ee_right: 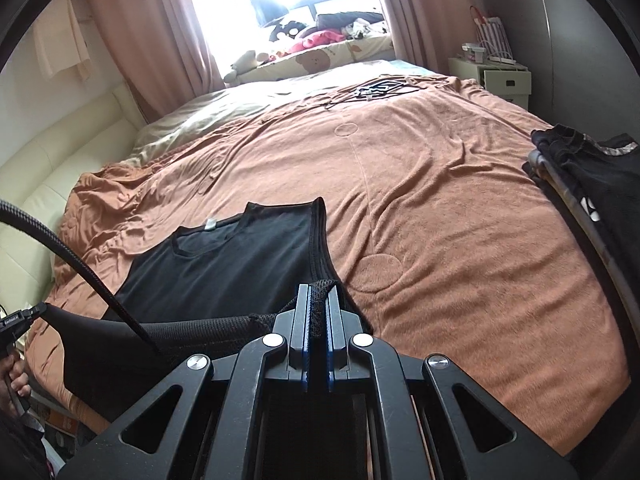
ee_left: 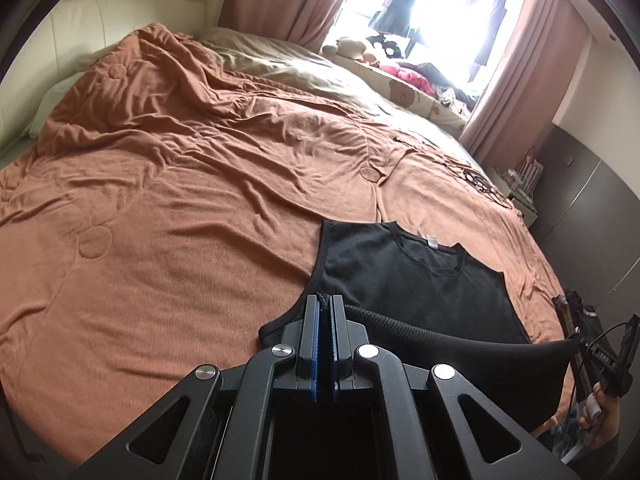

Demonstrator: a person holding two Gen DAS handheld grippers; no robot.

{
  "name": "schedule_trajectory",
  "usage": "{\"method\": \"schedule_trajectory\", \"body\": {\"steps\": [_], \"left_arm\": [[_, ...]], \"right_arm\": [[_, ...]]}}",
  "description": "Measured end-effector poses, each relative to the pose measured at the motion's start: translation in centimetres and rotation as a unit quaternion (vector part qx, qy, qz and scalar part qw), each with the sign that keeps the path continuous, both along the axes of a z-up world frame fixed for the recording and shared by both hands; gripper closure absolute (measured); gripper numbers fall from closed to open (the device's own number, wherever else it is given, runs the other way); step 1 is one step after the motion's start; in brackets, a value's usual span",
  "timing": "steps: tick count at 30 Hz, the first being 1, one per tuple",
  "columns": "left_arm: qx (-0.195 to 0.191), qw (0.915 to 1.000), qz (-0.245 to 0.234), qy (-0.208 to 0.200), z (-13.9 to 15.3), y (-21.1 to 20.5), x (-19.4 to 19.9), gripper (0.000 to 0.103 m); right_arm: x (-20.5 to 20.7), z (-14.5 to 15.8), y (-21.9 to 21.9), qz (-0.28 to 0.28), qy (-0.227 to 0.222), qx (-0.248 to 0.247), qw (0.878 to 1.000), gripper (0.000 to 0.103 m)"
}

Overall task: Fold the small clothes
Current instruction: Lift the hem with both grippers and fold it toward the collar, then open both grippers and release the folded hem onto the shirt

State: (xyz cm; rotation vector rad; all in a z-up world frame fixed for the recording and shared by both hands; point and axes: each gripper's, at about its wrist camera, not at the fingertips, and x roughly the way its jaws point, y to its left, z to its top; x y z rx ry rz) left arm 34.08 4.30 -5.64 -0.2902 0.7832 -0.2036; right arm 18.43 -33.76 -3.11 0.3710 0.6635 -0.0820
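The black sleeveless top (ee_left: 416, 280) is lying neck-far on the orange blanket (ee_left: 180, 200), its near hem lifted. The left tool (ee_left: 325, 312) and right tool (ee_right: 319, 304) are each pinching a hem corner — limp, light knit, likely sagging between grips.

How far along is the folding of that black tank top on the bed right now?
Done: the black tank top lies spread flat on the orange blanket. In hand: the left gripper and right gripper each pinch a bottom hem corner, lifted. Left: carrying the hem toward the neckline and finishing the fold.
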Motion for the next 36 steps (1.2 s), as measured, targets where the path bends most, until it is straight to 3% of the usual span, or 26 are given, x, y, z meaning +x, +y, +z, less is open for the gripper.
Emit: {"method": "schedule_trajectory", "body": {"steps": [12, 17, 20, 21, 23, 24, 25, 28, 36], "left_arm": [[0.037, 0.9982, -0.003, 0.046, -3.0, -1.4, 7.8, 0.099], [0.052, 0.9960, 0.014, 0.072, -4.6, -1.2, 10.1, 0.098], [0.061, 0.9938, 0.023, 0.090, -5.6, -1.2, 11.3, 0.097], [0.066, 0.9932, 0.021, 0.094, -5.7, -1.3, 11.5, 0.095], [0.075, 0.9917, 0.013, 0.104, -6.0, -1.6, 11.5, 0.089], [0.079, 0.9911, 0.008, 0.107, -6.0, -1.7, 11.3, 0.079], [0.082, 0.9909, 0.003, 0.107, -6.0, -1.8, 11.1, 0.064], [0.099, 0.9903, -0.022, 0.096, -5.8, -2.3, 10.1, 0.039], [0.145, 0.9786, -0.064, 0.131, -7.5, -2.8, 9.1, 0.037]], "right_arm": [[8.7, -1.7, 0.3, 0.006, 0.050, -0.024, 0.998, 0.100], [11.2, -2.8, -0.1, 0.009, 0.052, -0.010, 0.999, 0.099], [12.6, -3.6, -0.3, -0.001, 0.078, -0.016, 0.997, 0.097], [12.9, -3.8, -0.4, -0.002, 0.083, -0.014, 0.996, 0.092], [12.9, -3.8, -0.6, -0.001, 0.083, -0.007, 0.996, 0.070], [12.8, -3.6, -0.6, 0.000, 0.078, -0.004, 0.997, 0.044], [12.4, -3.4, -0.7, 0.002, 0.073, -0.004, 0.997, 0.025], [11.6, -3.2, -0.6, 0.016, 0.075, -0.013, 0.997, 0.024], [11.0, -3.9, 1.1, 0.072, 0.123, -0.076, 0.987, 0.024]]}}
